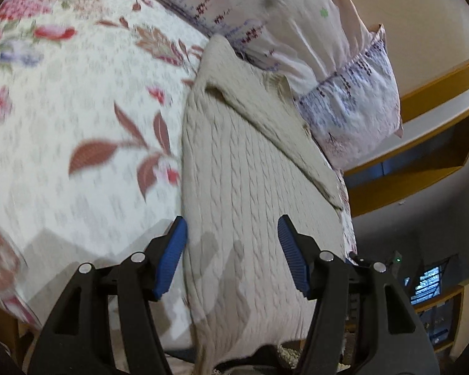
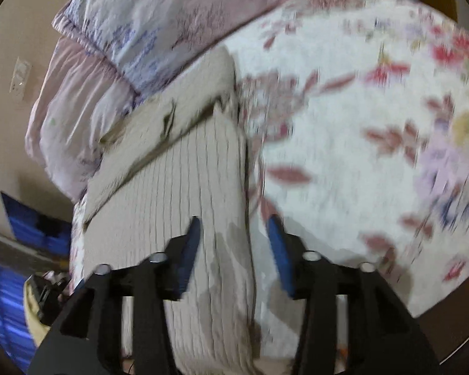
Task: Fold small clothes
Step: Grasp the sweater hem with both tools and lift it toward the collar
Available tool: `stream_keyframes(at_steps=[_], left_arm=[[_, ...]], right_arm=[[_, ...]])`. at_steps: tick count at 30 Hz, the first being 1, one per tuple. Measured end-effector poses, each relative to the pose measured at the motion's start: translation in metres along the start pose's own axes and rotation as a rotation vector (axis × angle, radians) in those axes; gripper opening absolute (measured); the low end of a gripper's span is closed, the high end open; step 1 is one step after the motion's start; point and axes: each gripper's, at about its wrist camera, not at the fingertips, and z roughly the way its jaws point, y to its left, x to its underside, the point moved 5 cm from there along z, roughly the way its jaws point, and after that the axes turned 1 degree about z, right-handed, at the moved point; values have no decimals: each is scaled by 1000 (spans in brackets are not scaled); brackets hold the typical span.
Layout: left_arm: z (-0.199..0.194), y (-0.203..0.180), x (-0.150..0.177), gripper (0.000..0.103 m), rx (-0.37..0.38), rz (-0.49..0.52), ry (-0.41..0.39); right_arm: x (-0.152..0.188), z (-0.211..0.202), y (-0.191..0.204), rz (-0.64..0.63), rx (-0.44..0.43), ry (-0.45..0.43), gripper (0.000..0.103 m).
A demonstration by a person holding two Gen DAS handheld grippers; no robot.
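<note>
A cream cable-knit sweater [image 1: 250, 172] lies on the floral bedspread [image 1: 78, 109], folded into a long narrow strip with a sleeve or flap laid across its far end. My left gripper [image 1: 232, 222] hovers over the near part of the strip, open, with nothing pressed between its blue pads. In the right wrist view the same sweater [image 2: 187, 172] runs away from me. My right gripper [image 2: 234, 218] stands open over the sweater's right-hand edge, one finger above the knit and the other above the bedspread [image 2: 359, 125]. Both views are motion-blurred.
A pale lilac printed pillow [image 1: 297, 15] [image 2: 156, 15] lies against the sweater's far end. The bed's edge drops off beside the sweater, toward wooden shelving [image 1: 437, 93] in the left view and blue bins [image 2: 25, 225] on the floor in the right view.
</note>
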Motion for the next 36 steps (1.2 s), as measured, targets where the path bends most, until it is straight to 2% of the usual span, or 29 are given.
stream_keyframes(at_steps=[2,4,7,11,17,20,22,24,26,36], left_arm=[[0,-1,8,56,6,6,0],[-3,-4,16,51,20,6,3],[-4,-6,30,40,68,-11,20],[-3,-8,51,35,151,-49,60],[-1,-10,79,28,188,-58,105],[-1,-12,85,25,183,-49,117],[1,-15,87,17,171,-34,123],[1,-17,84,8,160,-15,119],[-1,-22,77,7,149,1,97],[-24,-47,24,6,10,151,-64]], right_arm=[[9,-4,0,0,-26,0,36],[18,-5,0,13,-64,22,29],[34,-7,-2,24,-130,59,26],[51,-8,3,10,-194,105,25],[72,-10,18,-71,-215,158,25],[79,-9,26,-111,-214,183,25],[81,-9,29,-140,-204,190,13],[81,-13,37,-183,-188,161,9],[76,-17,42,-201,-185,122,9],[37,-55,66,-351,-70,-206,8]])
